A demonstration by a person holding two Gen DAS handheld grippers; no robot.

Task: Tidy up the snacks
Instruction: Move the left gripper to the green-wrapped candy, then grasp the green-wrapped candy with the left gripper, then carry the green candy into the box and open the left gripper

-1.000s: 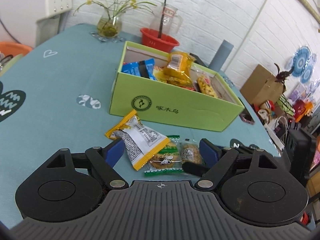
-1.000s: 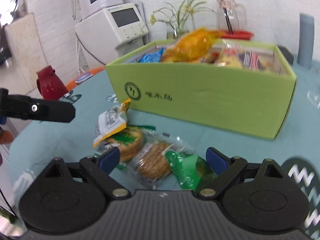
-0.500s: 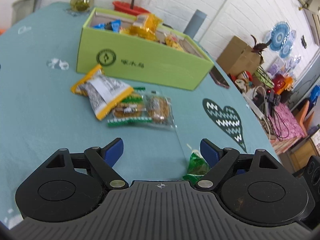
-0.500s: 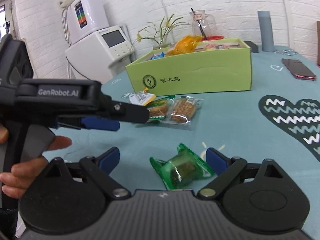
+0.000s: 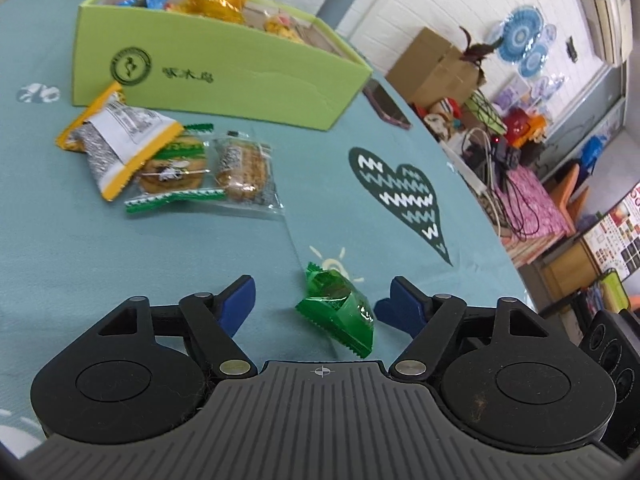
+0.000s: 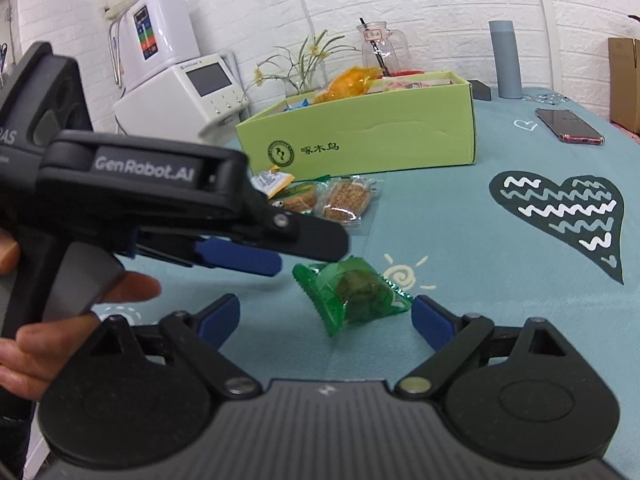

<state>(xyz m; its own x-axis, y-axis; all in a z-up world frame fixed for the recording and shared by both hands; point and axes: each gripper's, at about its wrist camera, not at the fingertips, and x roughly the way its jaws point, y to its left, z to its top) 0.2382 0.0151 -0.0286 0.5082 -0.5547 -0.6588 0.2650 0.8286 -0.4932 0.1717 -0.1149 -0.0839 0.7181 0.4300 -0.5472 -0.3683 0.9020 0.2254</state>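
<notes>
A green-wrapped candy [image 5: 338, 308] [image 6: 352, 296] lies on the teal tablecloth. My left gripper [image 5: 320, 292] straddles it with its jaws closing, and the blue pads stand clear of the wrapper. In the right wrist view the left gripper [image 6: 308, 256] reaches in from the left, just above the candy. My right gripper [image 6: 326, 308] is open, with the candy just ahead of its fingertips. Further back, a yellow packet [image 5: 120, 136], a cookie pack [image 5: 176, 164] and a cracker pack [image 5: 244, 168] [image 6: 344, 200] lie before the green snack box [image 5: 224, 80] [image 6: 380, 140], which holds several snacks.
A phone [image 5: 386, 104] [image 6: 568, 120] lies right of the box. A grey cylinder [image 6: 505, 60], a glass jar [image 6: 378, 48] and a plant [image 6: 304, 68] stand behind it. A white machine [image 6: 180, 92] is at back left. The table's edge curves along the right.
My left gripper swung from the snack pile over to the green candy and its jaws narrowed. My right gripper drew back from the pile, and the left gripper came into its view.
</notes>
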